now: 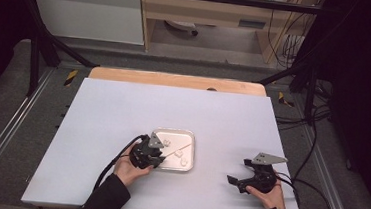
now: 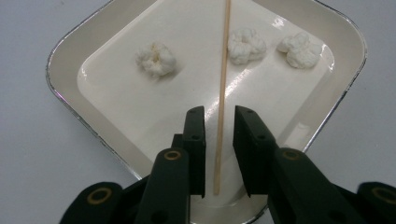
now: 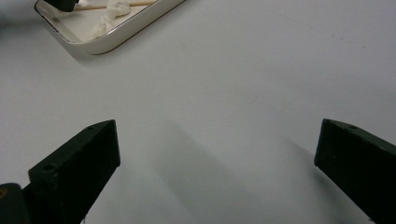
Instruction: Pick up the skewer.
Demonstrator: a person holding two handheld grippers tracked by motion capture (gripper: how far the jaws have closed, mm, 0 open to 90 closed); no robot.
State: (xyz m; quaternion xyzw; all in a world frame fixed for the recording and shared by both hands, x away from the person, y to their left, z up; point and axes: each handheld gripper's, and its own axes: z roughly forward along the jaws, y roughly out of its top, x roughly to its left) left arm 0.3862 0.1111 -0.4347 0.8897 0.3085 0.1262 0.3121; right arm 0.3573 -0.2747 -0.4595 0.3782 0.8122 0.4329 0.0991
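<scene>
**Left gripper closing around wooden skewer in tray; right gripper parked open**

The thin, pale wooden skewer [image 2: 221,107] was seen lying flat inside the shallow, cream-white square tray with a metallic rim [image 2: 70,74], running lengthwise across the tray floor. The tray sat near the middle of the white-topped desk [image 1: 122,114], towards the person's side.

The left gripper [image 2: 219,126] was lowered over the near corner of the tray, with its black jaws set one on each side of the skewer's near end. A narrow gap was left on both sides of the stick, so the pads were not yet pressed on it; the gripper was judged unclenched, with nothing grasped. The straddling position was likely chosen so the skewer would be pinched across its thin width near one end, leaving the long part free.

Three small, white, fluffy popcorn-like pieces were lying in the tray: one [image 2: 156,59] to the left of the skewer, one [image 2: 246,45] touching or just beside it on the right, and one [image 2: 300,49] further right. They were probably placed there as items for spearing, though that was only inferred.

The right gripper [image 3: 217,154] was held over bare desk, well apart from the tray, with jaws spread wide and nothing between them. It was apparently kept aside as a waiting hand.
</scene>
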